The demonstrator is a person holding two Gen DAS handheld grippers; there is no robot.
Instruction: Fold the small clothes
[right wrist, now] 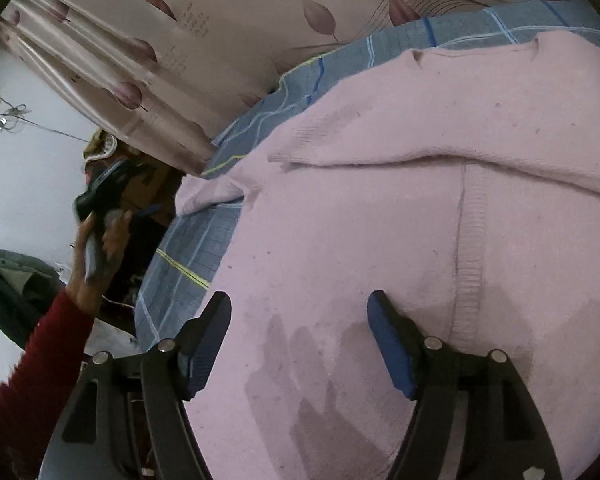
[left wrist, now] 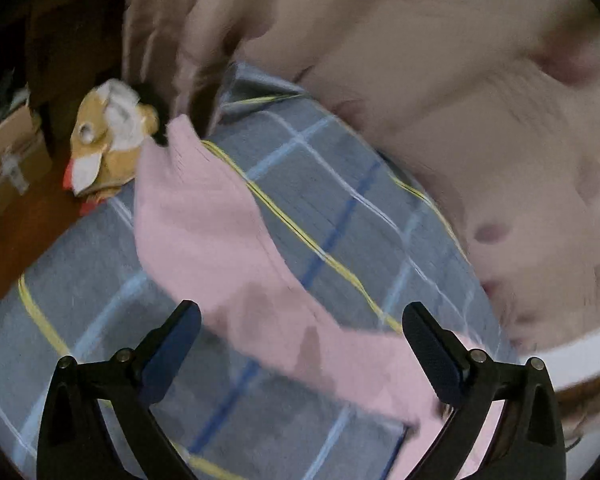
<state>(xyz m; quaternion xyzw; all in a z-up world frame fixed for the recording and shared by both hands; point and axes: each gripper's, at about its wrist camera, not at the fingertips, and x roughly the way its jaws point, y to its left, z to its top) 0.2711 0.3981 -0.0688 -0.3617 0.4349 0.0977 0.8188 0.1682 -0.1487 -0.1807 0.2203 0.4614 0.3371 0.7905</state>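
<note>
Left wrist view is pretty smeared with blur, but here's what reads. Far left, off the bed's edge, there's a cardboard box (left wrist: 8, 152) on a reddish-brown floor, then a tan and white plush toy (left wrist: 108, 136) sitting right at the edge of the bed. The bed (left wrist: 324, 184) has a grey-blue plaid cover with yellow, white and blue lines. A long strip of the pink knit sweater (left wrist: 204, 216), looks like a sleeve, runs diagonally across it from up near the plush down to the lower right. The left gripper (left wrist: 300, 344) has its jaws spread wide, nothing pinched; the sleeve passes under the gap and behind the right finger. Leaf-print curtain (left wrist: 440, 100) fills the right side.

Right wrist view is sharper. On the left a hand (right wrist: 100, 248) in a red ribbed sleeve (right wrist: 36, 360) holds the other tool out past the bed's edge. The curtain hangs along the bed's far edge. The sweater covers most of the bed here, spread fairly flat, soft fuzzy knit with little dark specks of lint, a ribbed seam running vertically, and a folded-over layer making a ridge across the upper part. One sleeve end pokes out towards the bed's left edge. The right gripper (right wrist: 300, 344) hovers over the sweater's near part with its jaws apart, gripping nothing, casting dark shadows on the knit.
</note>
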